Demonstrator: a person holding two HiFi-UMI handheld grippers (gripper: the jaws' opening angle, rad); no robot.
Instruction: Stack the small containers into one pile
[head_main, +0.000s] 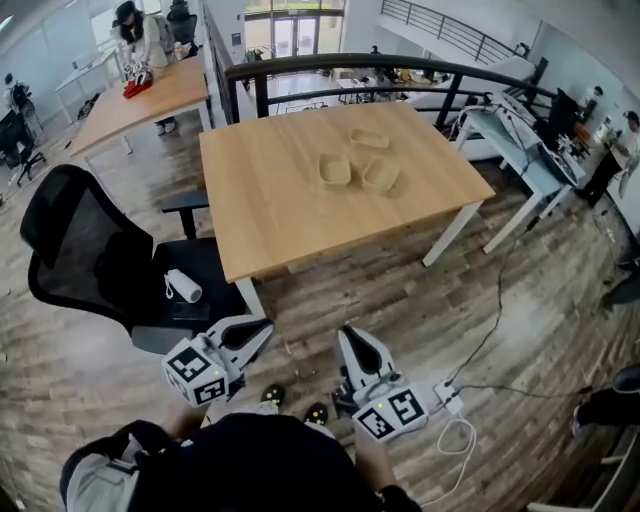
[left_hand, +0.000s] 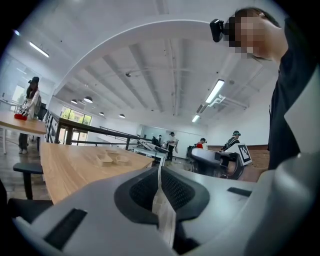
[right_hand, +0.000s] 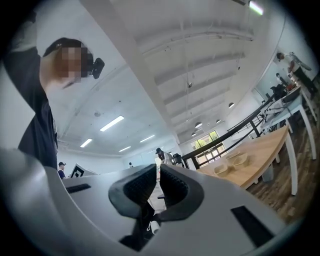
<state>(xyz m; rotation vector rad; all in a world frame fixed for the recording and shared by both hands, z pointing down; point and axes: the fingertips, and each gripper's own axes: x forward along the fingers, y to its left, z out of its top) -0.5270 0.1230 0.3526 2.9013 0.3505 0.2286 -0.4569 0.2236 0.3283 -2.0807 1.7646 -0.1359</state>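
Containers: you have three small tan tubs on the wooden table (head_main: 260, 200), roughly at 12 o'clock from you and well apart from both claws. None is stacked yet.
Cluster: the back container (head_main: 369, 139) sits at 12 o'clock of the group, the left container (head_main: 334, 170) at 8 o'clock and the right container (head_main: 381, 177) at 4 o'clock. They lie near one another, but you cannot tell whether any touch.
Left claw (head_main: 262, 328): the jaws are together with nothing between them, and it hangs low, short of the table's near edge.
Right claw (head_main: 351, 334): the jaws are likewise pressed together and empty, just beside the left one.
Handling: they look thin-walled and light, so they probably flex under a hard squeeze and skate on the smooth wood.
Hold: open wide and pinch one side wall at the rim, one jaw inside and one outside, gently.
Risk: a tilted tub may jam instead of nesting.
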